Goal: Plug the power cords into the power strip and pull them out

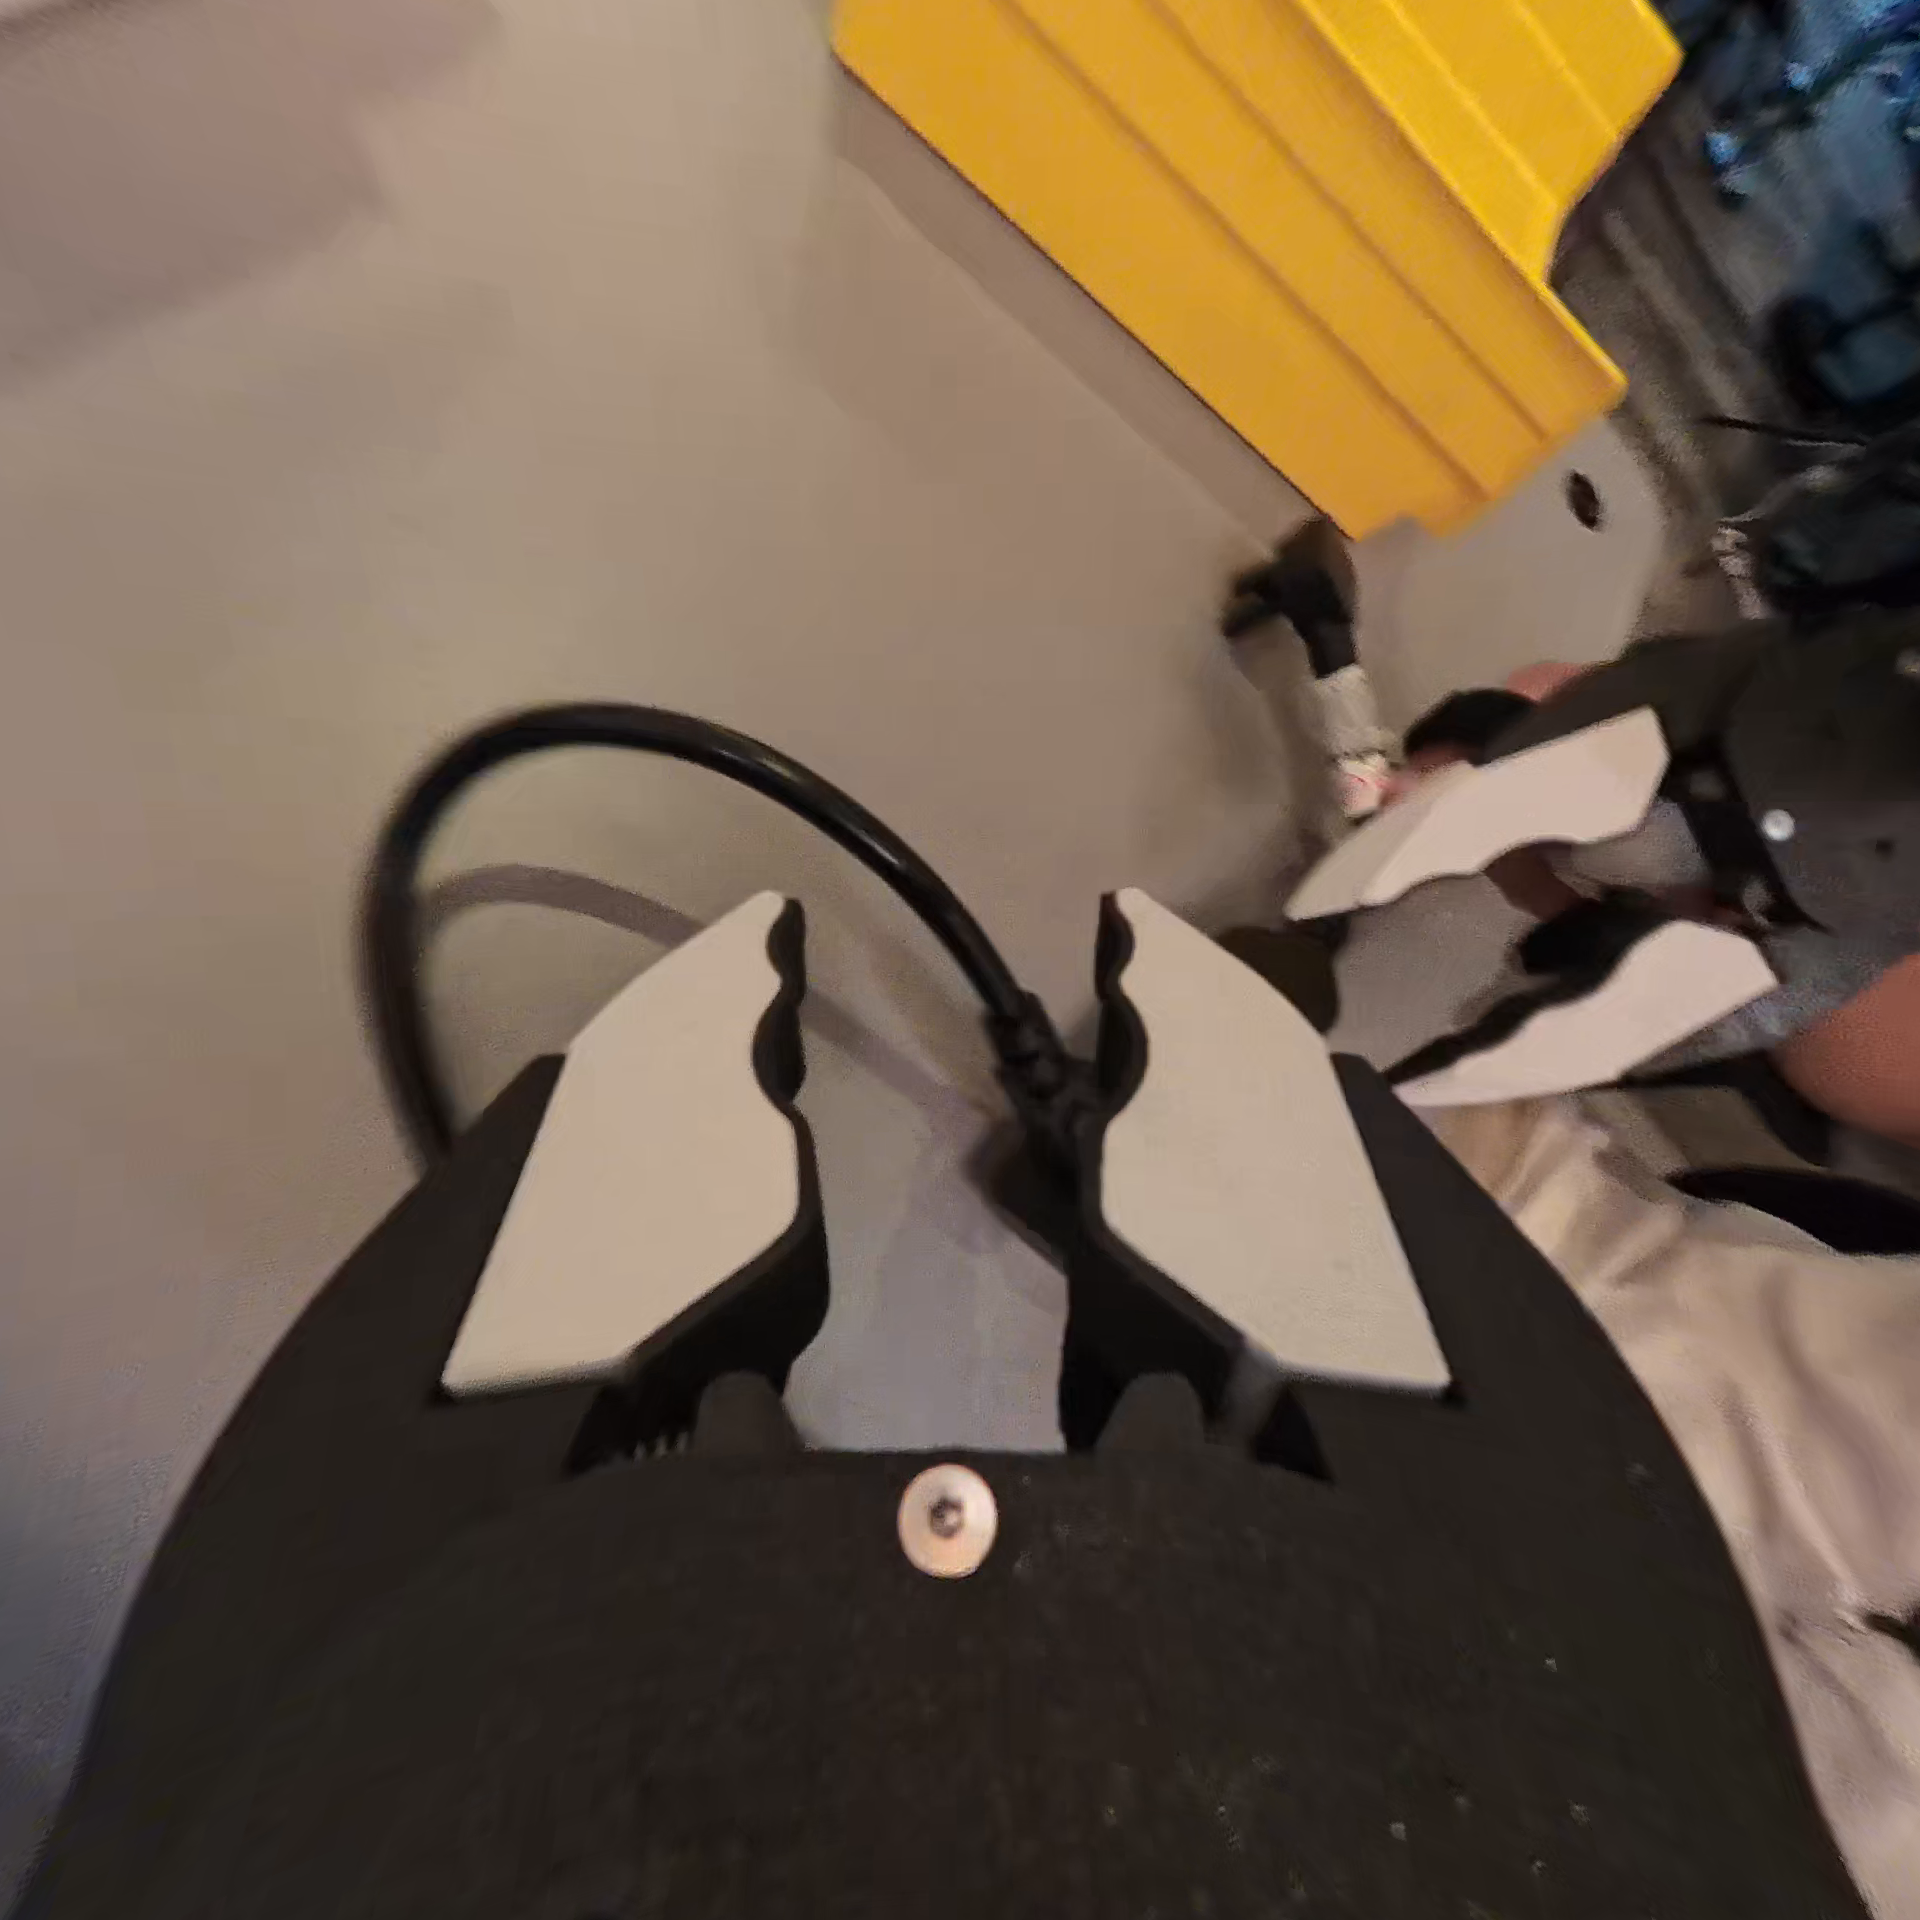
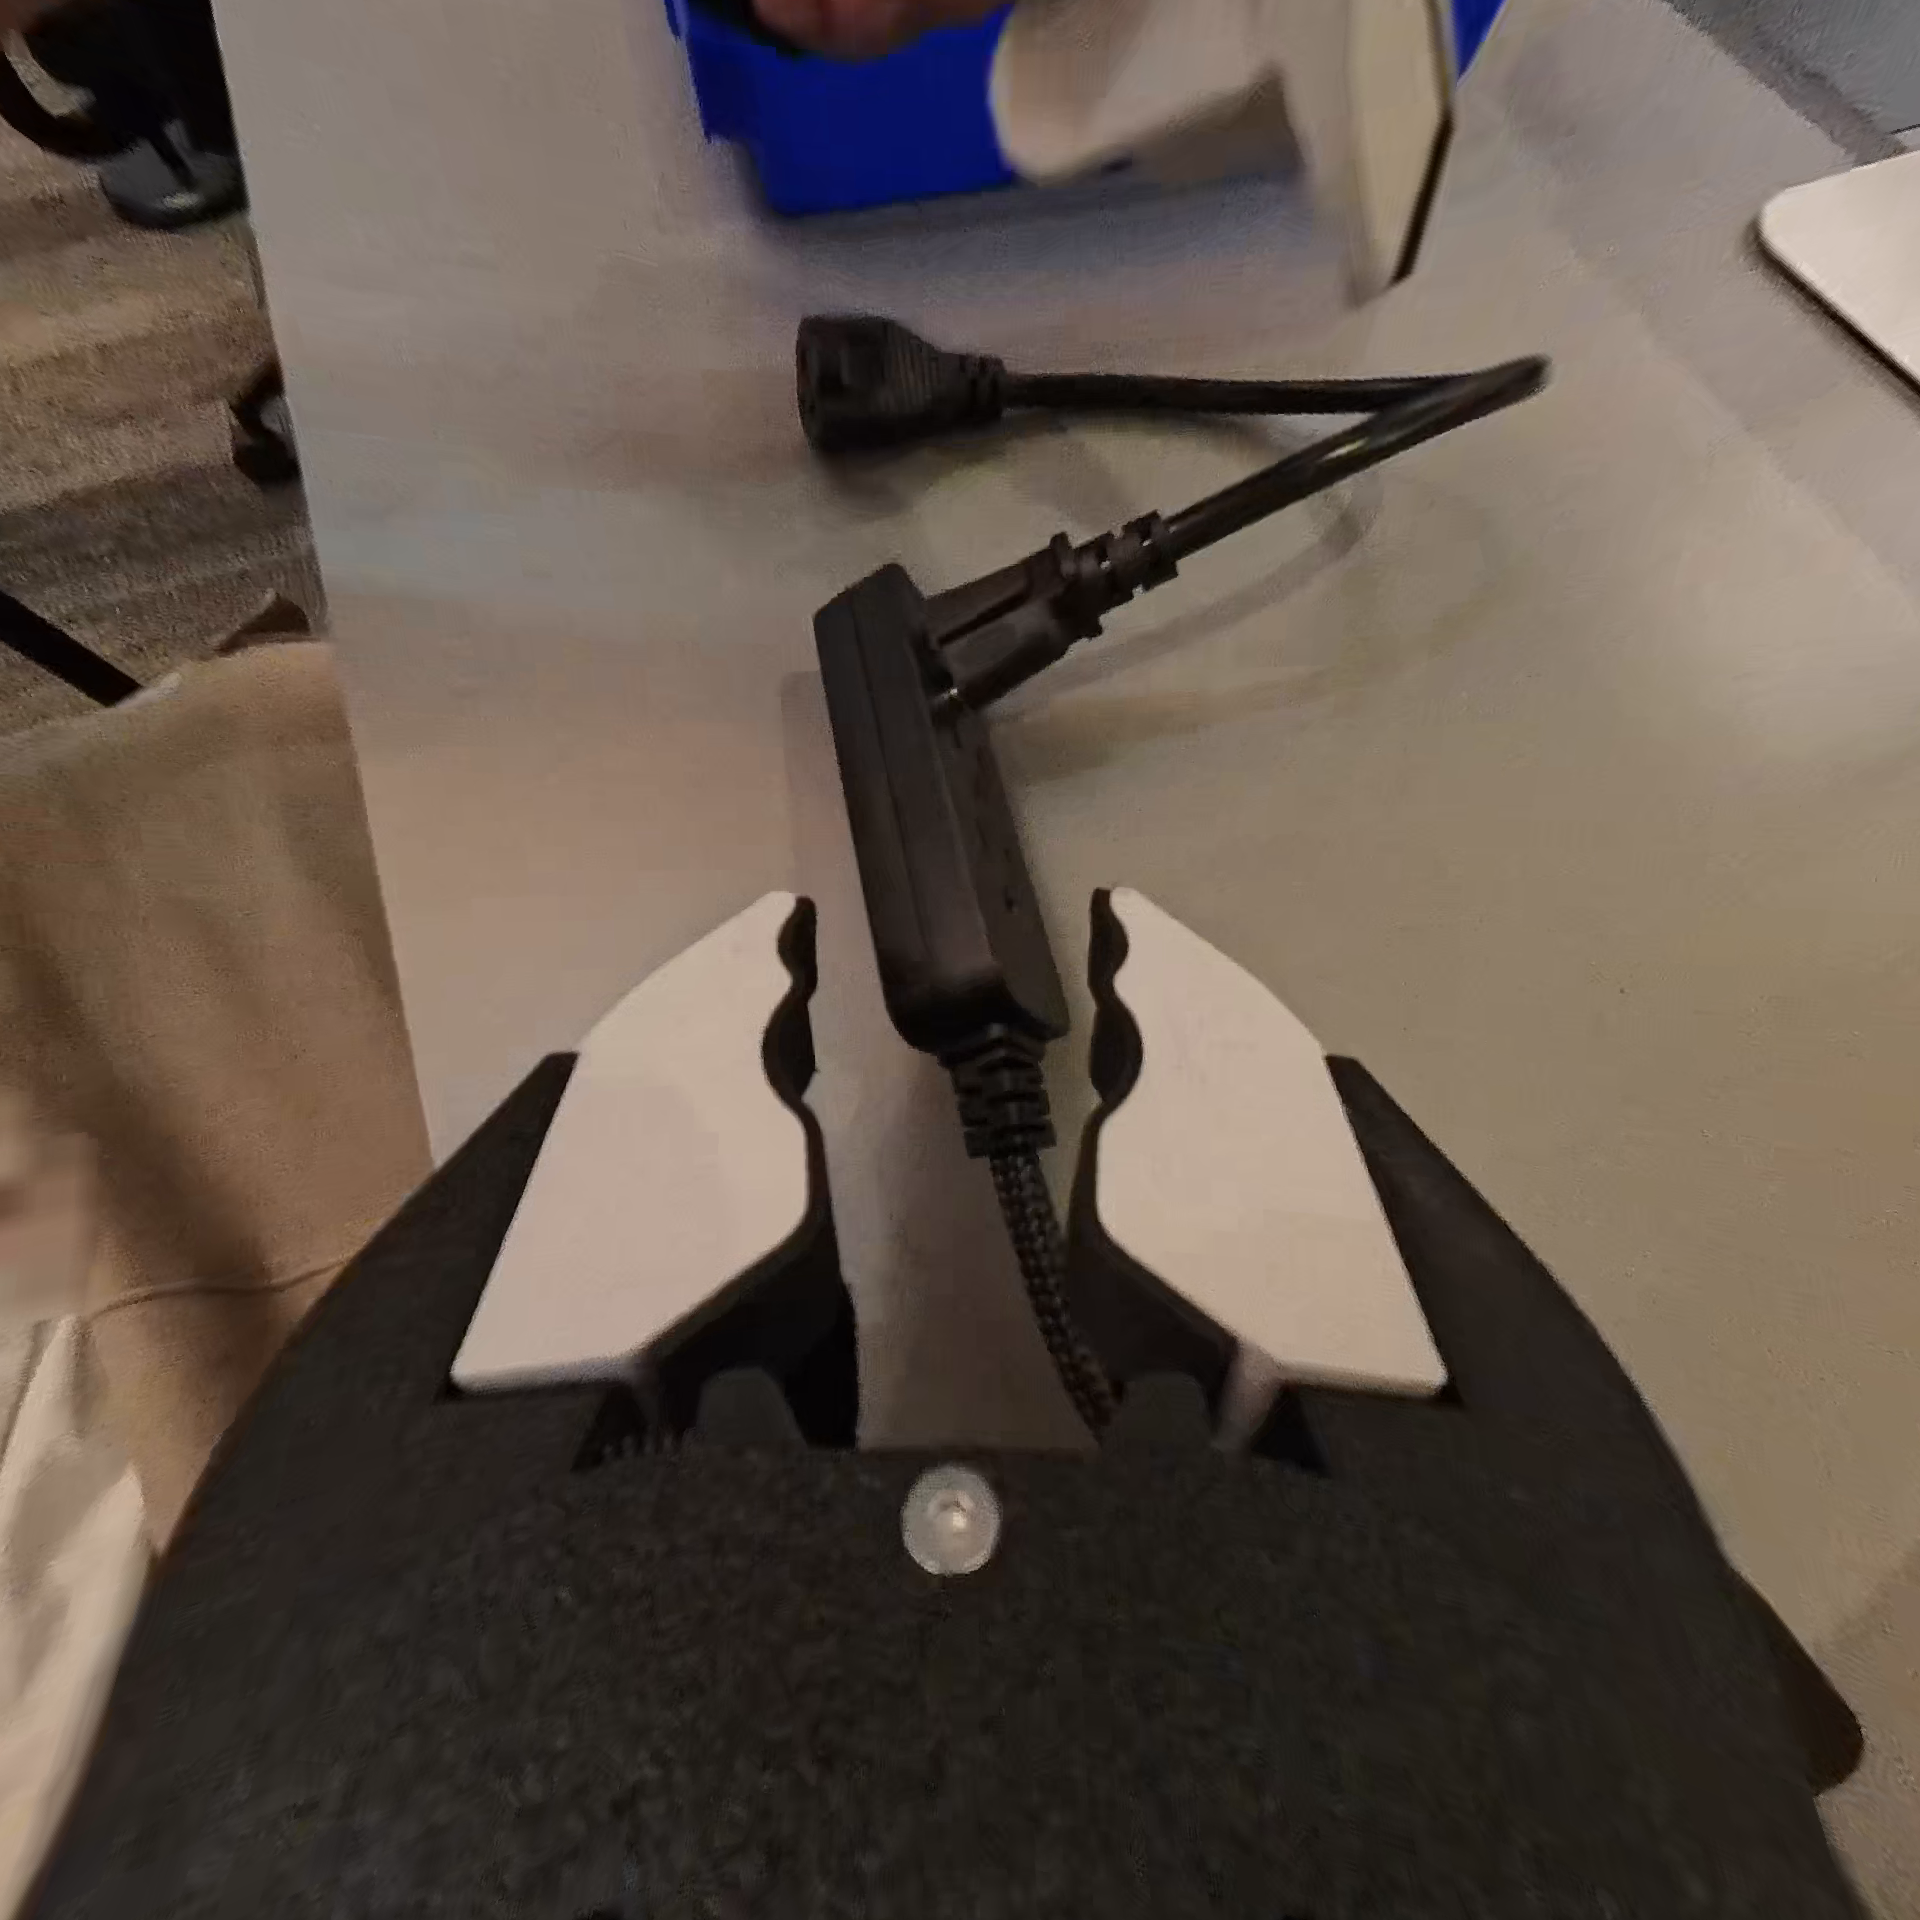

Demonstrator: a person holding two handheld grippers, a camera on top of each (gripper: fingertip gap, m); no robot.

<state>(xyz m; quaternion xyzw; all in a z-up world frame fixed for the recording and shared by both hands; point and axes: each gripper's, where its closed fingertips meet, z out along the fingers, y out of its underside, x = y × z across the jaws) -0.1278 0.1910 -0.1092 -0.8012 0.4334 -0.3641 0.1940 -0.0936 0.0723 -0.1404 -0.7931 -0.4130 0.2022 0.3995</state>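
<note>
In the right wrist view a black power strip (image 2: pixel 914 810) lies on its side on the grey table (image 2: pixel 1455 935). A black plug (image 2: pixel 1039 608) sits partly in its far end, with prongs showing. Its cord (image 2: pixel 1351 457) bends back to a black socket end (image 2: pixel 883 379). My right gripper (image 2: pixel 951 904) is open, with the fingertips on either side of the strip's near end and a gap on both sides. The strip's braided cable (image 2: pixel 1039 1278) runs between the jaws. My left gripper (image 1: pixel 951 914) is open above a looping black cord (image 1: pixel 644 727), with the plug (image 1: pixel 1044 1070) beside its right finger.
A yellow bin (image 1: pixel 1247 260) stands at the table's far side in the left wrist view. A blue bin (image 2: pixel 831 135) and the blurred white fingers (image 2: pixel 1143 94) of the left gripper are at the top of the right wrist view. A silver flat device (image 2: pixel 1849 260) lies at the right edge.
</note>
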